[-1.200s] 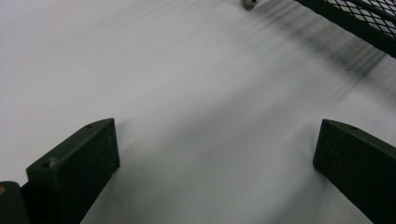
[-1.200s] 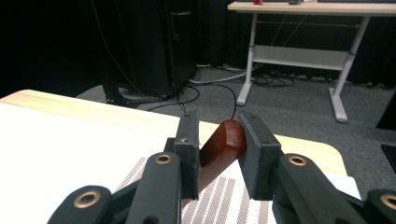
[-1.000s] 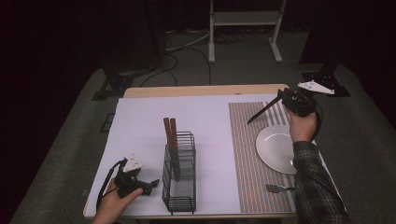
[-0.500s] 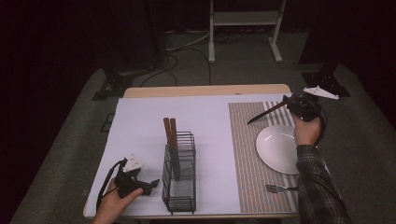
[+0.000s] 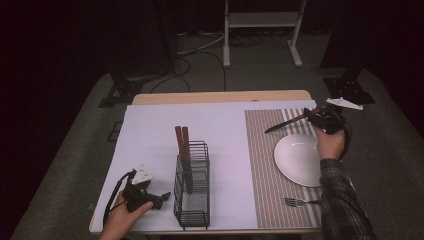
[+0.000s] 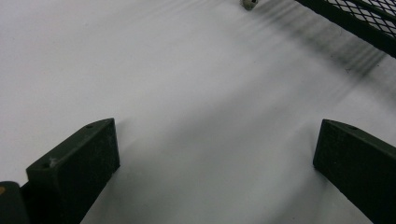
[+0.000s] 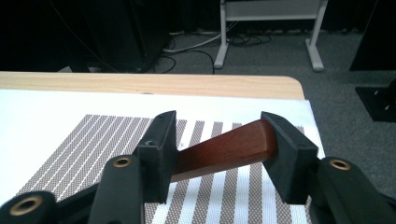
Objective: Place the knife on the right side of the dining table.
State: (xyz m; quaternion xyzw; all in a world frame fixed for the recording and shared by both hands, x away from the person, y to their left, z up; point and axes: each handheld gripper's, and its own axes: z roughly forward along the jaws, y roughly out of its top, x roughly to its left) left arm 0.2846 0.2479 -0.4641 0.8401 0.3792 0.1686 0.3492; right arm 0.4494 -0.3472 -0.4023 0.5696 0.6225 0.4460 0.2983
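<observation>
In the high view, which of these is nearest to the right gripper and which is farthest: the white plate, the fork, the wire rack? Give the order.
From the right gripper, which holds a knife:
1. White plate, just below it on the striped mat.
2. Fork, at the mat's near edge.
3. Wire rack, far to the left, on the white sheet.

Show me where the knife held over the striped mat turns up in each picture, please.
High view: the knife is at the upper right, in the right gripper, blade pointing left over the striped mat.
Right gripper view: its brown handle lies crosswise between the two black jaws, centre frame.
Left gripper view: no knife here; open jaws over the white sheet.
Shared landmark: the striped mat, in the high view and the right gripper view.
</observation>
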